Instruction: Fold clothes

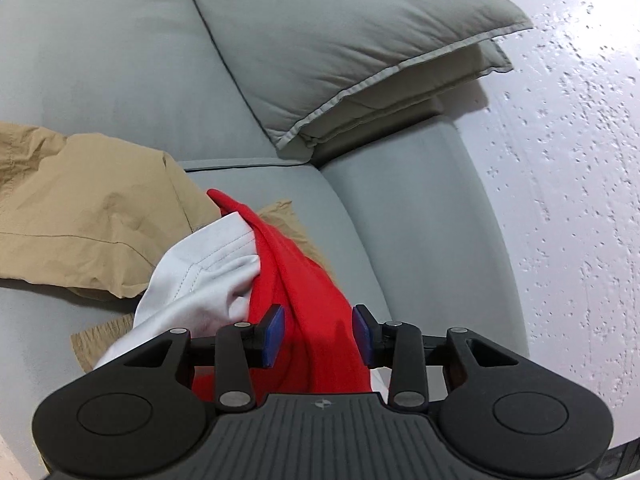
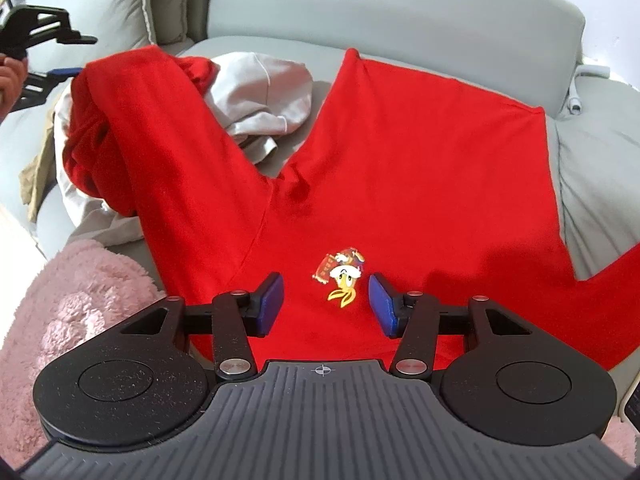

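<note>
Right wrist: right gripper (image 2: 326,304) jaws spread over red shirt (image 2: 420,152); left gripper (image 1: 318,334) jaws spread astride its sleeve.

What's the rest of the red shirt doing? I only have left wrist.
Observer: The shirt body lies spread on the sofa, front up.
Operator: Right claw?
Observer: The right claw is open over the chest, with a duck logo between its pads.
Operator: Anything else close by?
Observer: A pink blanket lies beside the shirt, at the lower left of the right wrist view.
</note>
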Demonstrator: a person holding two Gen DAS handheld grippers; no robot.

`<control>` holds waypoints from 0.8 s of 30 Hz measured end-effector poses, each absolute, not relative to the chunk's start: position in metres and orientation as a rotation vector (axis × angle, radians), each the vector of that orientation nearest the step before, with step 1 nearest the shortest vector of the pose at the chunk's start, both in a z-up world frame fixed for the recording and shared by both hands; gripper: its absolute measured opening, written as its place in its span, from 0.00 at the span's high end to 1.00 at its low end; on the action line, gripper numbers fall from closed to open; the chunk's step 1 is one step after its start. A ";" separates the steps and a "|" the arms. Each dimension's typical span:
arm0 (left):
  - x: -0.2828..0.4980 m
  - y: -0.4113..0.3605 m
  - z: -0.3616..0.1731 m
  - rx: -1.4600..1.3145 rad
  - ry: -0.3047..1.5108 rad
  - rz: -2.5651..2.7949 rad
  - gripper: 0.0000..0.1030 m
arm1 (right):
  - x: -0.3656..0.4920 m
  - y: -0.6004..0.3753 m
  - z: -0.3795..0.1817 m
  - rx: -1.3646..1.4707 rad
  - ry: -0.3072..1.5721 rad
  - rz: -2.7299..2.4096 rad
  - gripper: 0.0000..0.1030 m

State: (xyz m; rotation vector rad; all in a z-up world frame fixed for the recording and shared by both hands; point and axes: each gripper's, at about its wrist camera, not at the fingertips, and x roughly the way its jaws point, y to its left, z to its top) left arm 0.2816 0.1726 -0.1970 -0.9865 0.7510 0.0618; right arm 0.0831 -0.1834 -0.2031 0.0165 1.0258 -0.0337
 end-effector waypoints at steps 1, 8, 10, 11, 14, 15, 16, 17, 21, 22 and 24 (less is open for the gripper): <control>0.284 0.174 -0.199 -0.997 0.746 0.063 0.67 | 0.084 -0.183 -0.204 0.014 1.026 -0.033 0.48; 0.306 0.169 -0.201 -0.952 0.739 0.041 0.82 | 0.087 -0.191 -0.214 0.032 1.062 -0.047 0.48; 0.307 0.168 -0.205 -0.925 0.760 0.058 0.97 | 0.087 -0.194 -0.216 0.042 1.069 -0.055 0.48; 0.305 0.168 -0.205 -0.920 0.757 0.064 0.97 | 0.086 -0.196 -0.217 0.047 1.073 -0.060 0.48; 0.296 0.166 -0.198 -0.864 0.727 0.077 0.98 | 0.085 -0.201 -0.219 0.062 1.076 -0.071 0.48; 0.294 0.164 -0.194 -0.843 0.713 0.078 0.99 | 0.083 -0.203 -0.220 0.066 1.073 -0.071 0.48; 0.291 0.162 -0.189 -0.823 0.699 0.078 0.99 | 0.082 -0.206 -0.219 0.070 1.070 -0.074 0.48; 0.290 0.160 -0.185 -0.806 0.685 0.071 0.99 | 0.081 -0.207 -0.219 0.076 1.067 -0.074 0.48; 0.279 0.138 -0.150 -0.674 0.574 -0.017 0.99 | 0.075 -0.214 -0.217 0.096 1.054 -0.072 0.48; 0.275 0.127 -0.137 -0.608 0.542 -0.044 0.99 | 0.073 -0.217 -0.216 0.101 1.049 -0.072 0.48; 0.267 0.110 -0.123 -0.522 0.511 -0.085 0.99 | 0.067 -0.223 -0.214 0.117 1.037 -0.078 0.48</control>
